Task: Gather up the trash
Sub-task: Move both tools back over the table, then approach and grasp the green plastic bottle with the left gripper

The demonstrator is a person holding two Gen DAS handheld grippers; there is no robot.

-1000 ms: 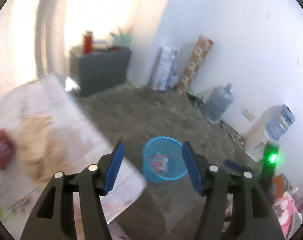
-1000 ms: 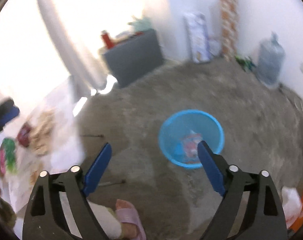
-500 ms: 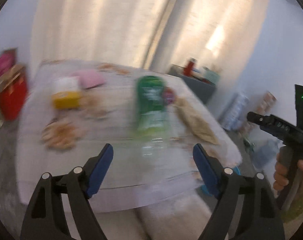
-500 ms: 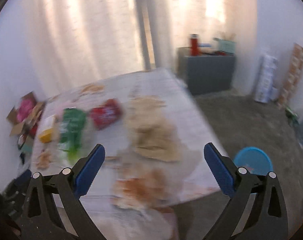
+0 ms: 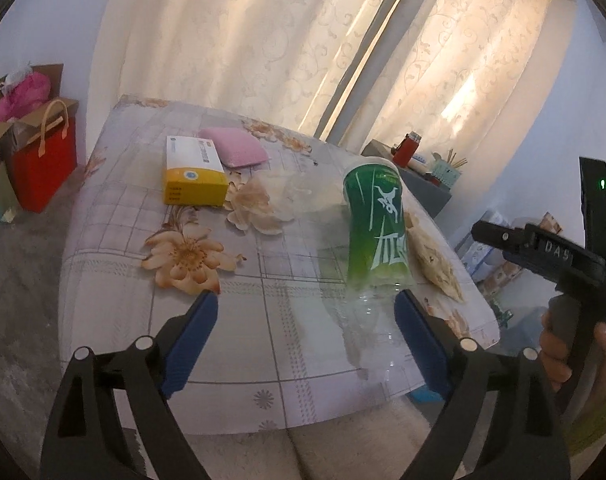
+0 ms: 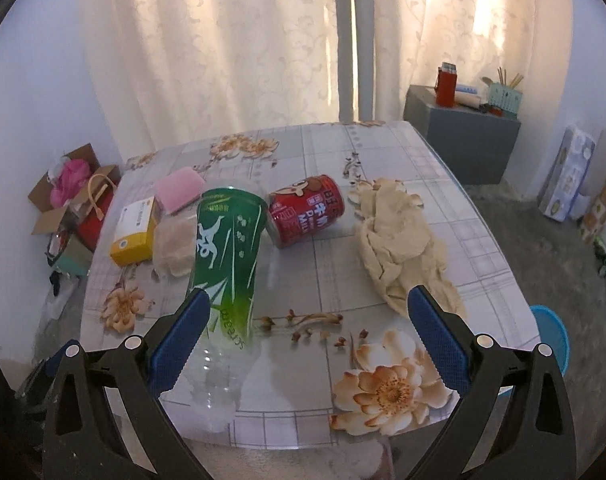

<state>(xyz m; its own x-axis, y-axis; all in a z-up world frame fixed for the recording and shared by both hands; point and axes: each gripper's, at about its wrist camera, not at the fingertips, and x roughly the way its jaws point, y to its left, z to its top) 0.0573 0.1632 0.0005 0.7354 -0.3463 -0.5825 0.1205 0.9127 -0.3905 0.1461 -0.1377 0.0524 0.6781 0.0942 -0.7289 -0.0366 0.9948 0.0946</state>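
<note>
Left wrist view: left gripper jaws opening, nothing between them; right gripper spread, empty. Green-label bottle lies on table near edge. Next pick looks like it: straddle, pinch.

The left hand-held gripper has two black, angular plastic arms with triangular cut-outs, each studded with two round silver screw heads. Its fingers carry blue pads with a fine ribbed texture. The right hand-held gripper is built the same way: black arms, silver screws, blue textured pads. From the left wrist view its black body shows raised letters reading "DAS" and an upright black fin with a small green light. The right hand grips its handle; a yellow-green sleeve edge shows at the wrist.
</note>
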